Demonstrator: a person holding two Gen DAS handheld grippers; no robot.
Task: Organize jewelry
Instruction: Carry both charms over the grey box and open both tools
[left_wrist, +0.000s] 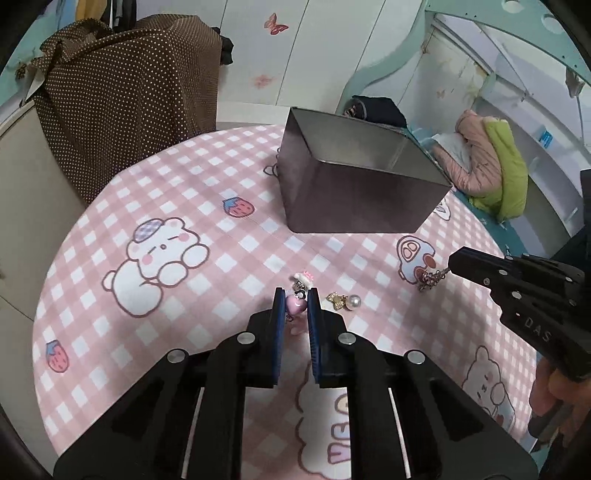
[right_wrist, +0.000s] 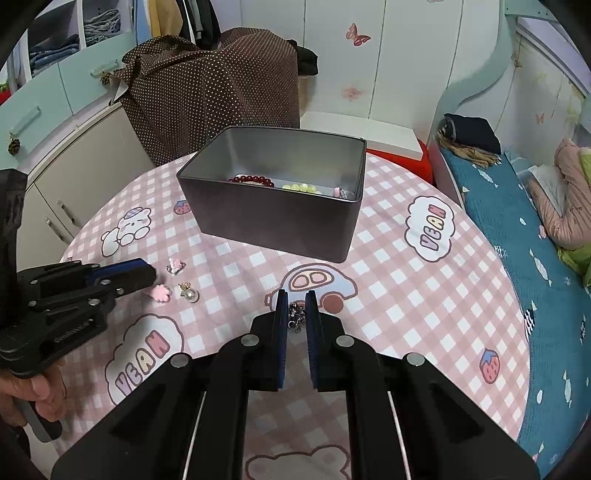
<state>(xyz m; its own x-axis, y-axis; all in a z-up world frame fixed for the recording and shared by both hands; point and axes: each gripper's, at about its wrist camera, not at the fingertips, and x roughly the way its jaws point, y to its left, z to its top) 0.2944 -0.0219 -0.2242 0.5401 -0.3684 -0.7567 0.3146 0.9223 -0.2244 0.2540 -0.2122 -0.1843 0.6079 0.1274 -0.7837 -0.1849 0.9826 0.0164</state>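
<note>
My left gripper (left_wrist: 296, 297) is shut on a pink heart charm (left_wrist: 296, 305) low over the pink checked tablecloth (left_wrist: 229, 177). Just past it lie a small pink-and-white charm (left_wrist: 304, 277) and a gold bow earring with a pearl (left_wrist: 343, 301). My right gripper (right_wrist: 296, 300) is shut on a silvery chain piece (right_wrist: 296, 318), which dangles from its tip in the left wrist view (left_wrist: 432, 278). Behind both stands an open dark tin box (right_wrist: 273, 221). Inside it are a red bead bracelet (right_wrist: 252, 180) and yellow-green beads (right_wrist: 301, 187).
The table is round, and its edge drops away close on the left and right. A brown dotted cloth (right_wrist: 207, 96) covers something behind the table. A bed with a blue cover (right_wrist: 517, 229) runs along the right. A person's hand (right_wrist: 40, 395) grips the left tool's handle.
</note>
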